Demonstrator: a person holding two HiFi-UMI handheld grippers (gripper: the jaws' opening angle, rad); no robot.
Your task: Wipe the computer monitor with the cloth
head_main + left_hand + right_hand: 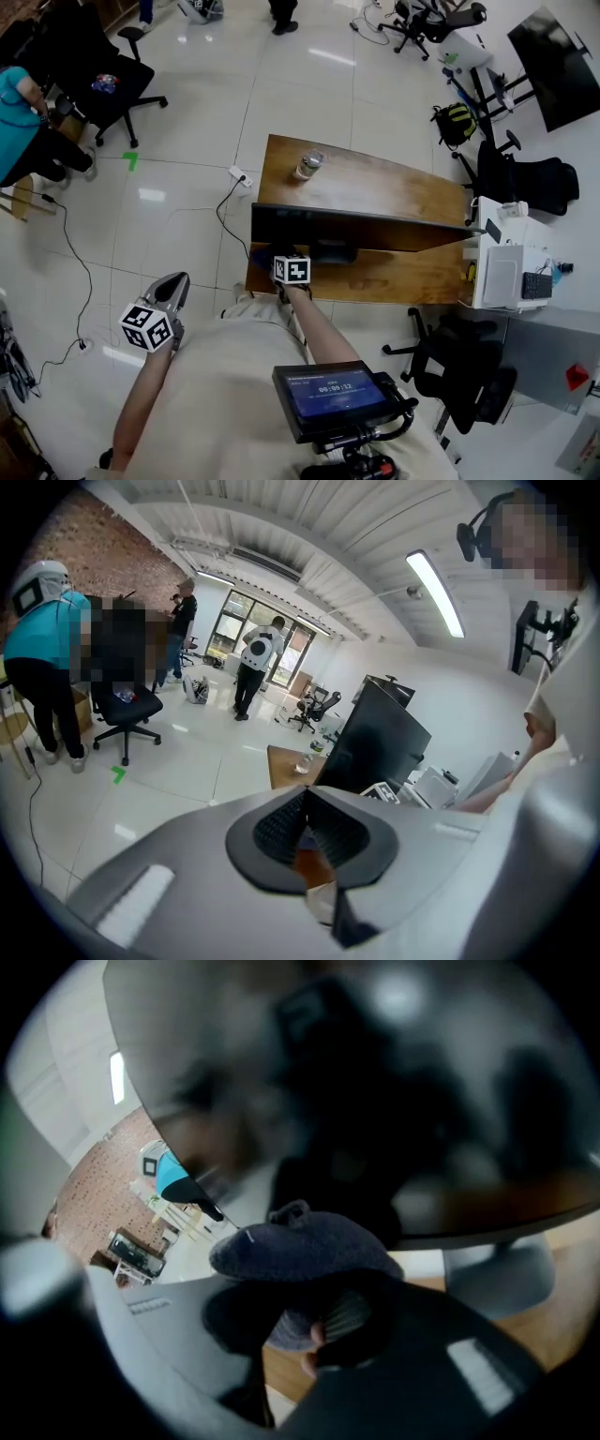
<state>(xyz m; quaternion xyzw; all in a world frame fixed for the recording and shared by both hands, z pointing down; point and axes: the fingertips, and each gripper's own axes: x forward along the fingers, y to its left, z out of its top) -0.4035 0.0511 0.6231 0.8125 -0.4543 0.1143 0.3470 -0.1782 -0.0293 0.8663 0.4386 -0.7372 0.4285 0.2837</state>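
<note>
Head view has the person leaning over a wooden desk [394,192]. The right gripper [287,255] is pressed up to the front of the computer monitor [356,228], which stands across the middle of the desk. In the right gripper view, its jaws are clamped on a bunched dark cloth [302,1249] that lies against the dark screen.

The left gripper [174,284] hangs off to the side, well apart from the desk. Its jaws are closed together with nothing between them.

From where I stand, the worry is that nothing braces the monitor. A hard push could rock it on its stand [497,1274] or slide it back toward the glass jar [307,166] behind it. The cloth also looks pinched only at one part of the bunch. If it drags loose, the jaw tips could meet the screen and scratch it. A cable [225,211] trails down to a power strip [239,175] on the floor, so a shifted monitor might tug that too.

By my count there are one monitor, one cloth, one jar, one desk and two grippers.
</note>
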